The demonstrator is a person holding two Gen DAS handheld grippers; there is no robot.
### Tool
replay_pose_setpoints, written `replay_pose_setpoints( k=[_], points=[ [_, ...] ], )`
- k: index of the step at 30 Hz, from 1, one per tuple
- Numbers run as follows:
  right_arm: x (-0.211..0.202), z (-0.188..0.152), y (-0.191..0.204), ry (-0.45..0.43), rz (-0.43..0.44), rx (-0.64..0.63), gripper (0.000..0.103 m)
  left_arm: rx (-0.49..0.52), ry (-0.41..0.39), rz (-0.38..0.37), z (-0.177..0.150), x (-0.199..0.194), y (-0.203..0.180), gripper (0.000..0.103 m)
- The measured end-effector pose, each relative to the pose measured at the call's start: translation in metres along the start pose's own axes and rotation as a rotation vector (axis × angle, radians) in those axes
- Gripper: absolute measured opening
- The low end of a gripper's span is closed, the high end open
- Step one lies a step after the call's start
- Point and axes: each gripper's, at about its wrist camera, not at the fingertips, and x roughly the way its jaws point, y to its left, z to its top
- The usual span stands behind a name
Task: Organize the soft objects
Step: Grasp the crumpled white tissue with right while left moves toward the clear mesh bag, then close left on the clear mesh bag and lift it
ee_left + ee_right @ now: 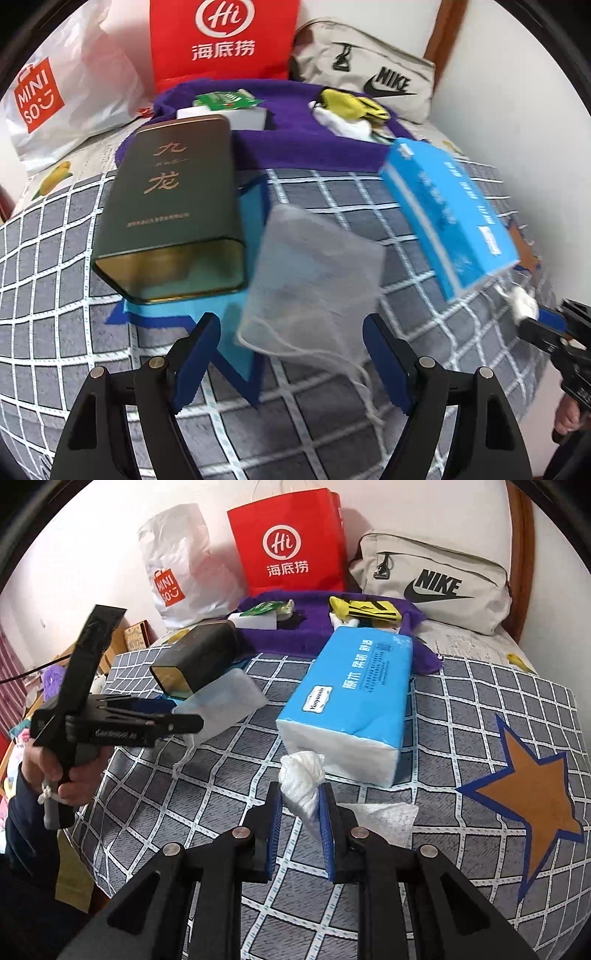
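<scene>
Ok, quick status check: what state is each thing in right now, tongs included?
Left tongs: open, mesh pouch between the fingers, not gripped.
Right tongs: shut on a twisted white tissue.
Mesh pouch: flat on the bed, drawstring loose.
Tissue pack: lying flat, near end open.
Green tin: on its side, open end toward the camera.

White wall [554, 590] behind, plain, evenly lit. Wooden bed frame [524, 554] curving up at right (reddish brown). Bed covered by grey checked sheet [480, 709] with white grid lines, orange star patch [532, 794] edged in blue. Leaning against wall: white shopping bag [177, 565], red paper bag [291, 542], beige sports bag [436, 572]. Purple towel [314, 144] spread in front of those. Off left edge of bed: cluttered cardboard boxes [135, 637], blurred, contents unclear.
</scene>
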Motion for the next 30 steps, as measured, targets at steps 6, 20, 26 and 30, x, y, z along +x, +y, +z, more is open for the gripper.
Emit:
replay_pose_setpoints(
  k=[6,20,26,30],
  points=[
    [0.000,-0.005,-0.006,0.002,0.017,0.013,0.020,0.070,0.035,-0.055,-0.003,0.011,-0.022,0.078],
    [-0.007,-0.007,-0.027,-0.007,0.031,0.051,0.020,0.106,0.040,0.088,0.006,0.026,-0.051,0.078],
    [-0.010,-0.006,-0.034,-0.011,0.026,0.062,0.020,0.117,0.027,0.074,0.010,0.025,-0.057,0.045],
    [-0.011,-0.006,-0.033,-0.012,0.026,0.053,0.020,0.136,0.025,0.069,0.010,0.024,-0.061,0.022]
  ],
)
